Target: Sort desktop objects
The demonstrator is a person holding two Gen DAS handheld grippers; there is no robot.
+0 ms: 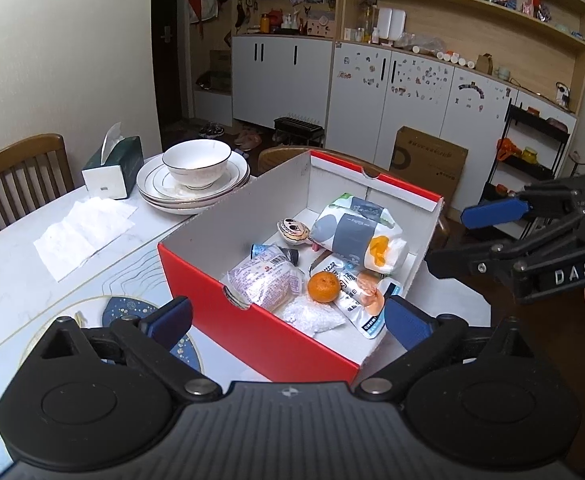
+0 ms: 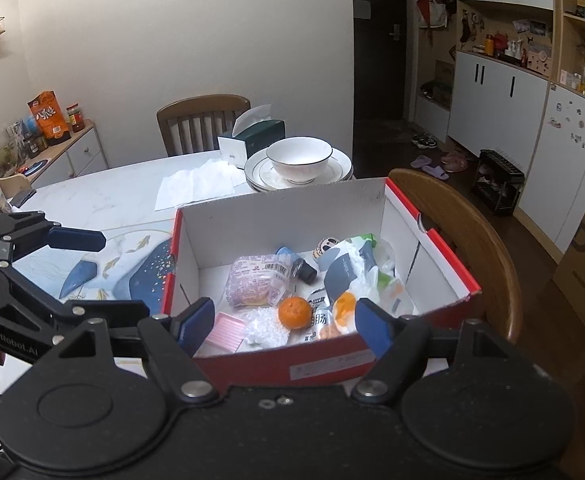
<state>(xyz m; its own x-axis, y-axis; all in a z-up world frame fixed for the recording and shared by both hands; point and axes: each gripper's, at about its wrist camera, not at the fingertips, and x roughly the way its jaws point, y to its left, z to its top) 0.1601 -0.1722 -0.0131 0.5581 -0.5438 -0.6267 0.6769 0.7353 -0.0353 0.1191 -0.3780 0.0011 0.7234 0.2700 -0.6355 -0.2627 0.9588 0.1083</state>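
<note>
Cardboard box (image 1: pixel 292 216), red outside and white inside, stands on the marble table (image 1: pixel 20 280). Inside it lie a round orange (image 1: pixel 323 287), crinkled plastic packets (image 1: pixel 264 280) and a flat ribbed pink piece (image 2: pixel 225 330), half hidden. Left gripper (image 1: pixel 288 316) and right gripper (image 2: pixel 284 328) both hang wide apart and empty just before the box.

Matte black ribbed tongs (image 1: pixel 288 322) with blue finger pads (image 1: pixel 406 326), silver pivot screws, white "DAS" lettering.
</note>
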